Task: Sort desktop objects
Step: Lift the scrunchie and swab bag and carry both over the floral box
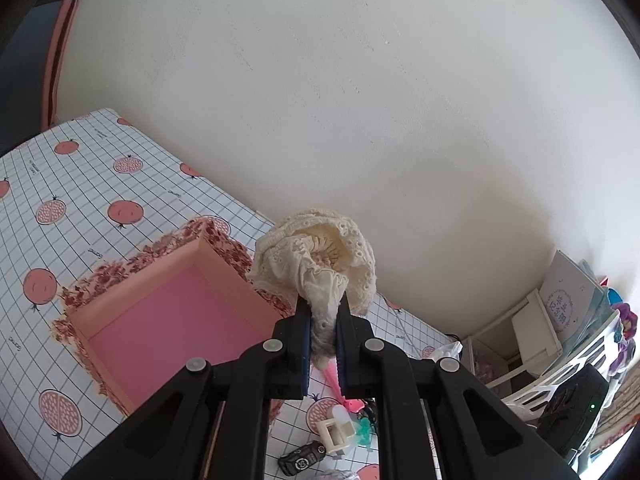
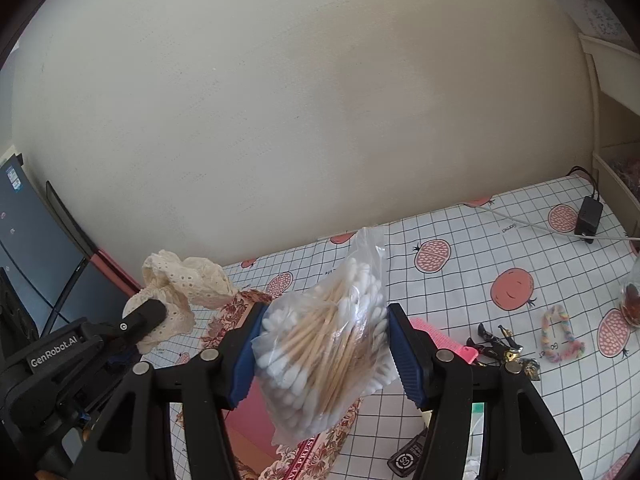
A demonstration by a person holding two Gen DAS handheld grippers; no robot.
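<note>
"GenRobot.AI" on left claw body | "PRES…" partly readable on floral box rim

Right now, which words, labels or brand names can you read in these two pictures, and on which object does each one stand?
"GenRobot.AI": white letters on the black body of the left gripper, seen in the right wrist view.
"PRES": part of a longer word on the floral box; the rest is hidden.
Grid tablecloth: small printed words, too blurred.
Round label on white card: characters unreadable.
</note>
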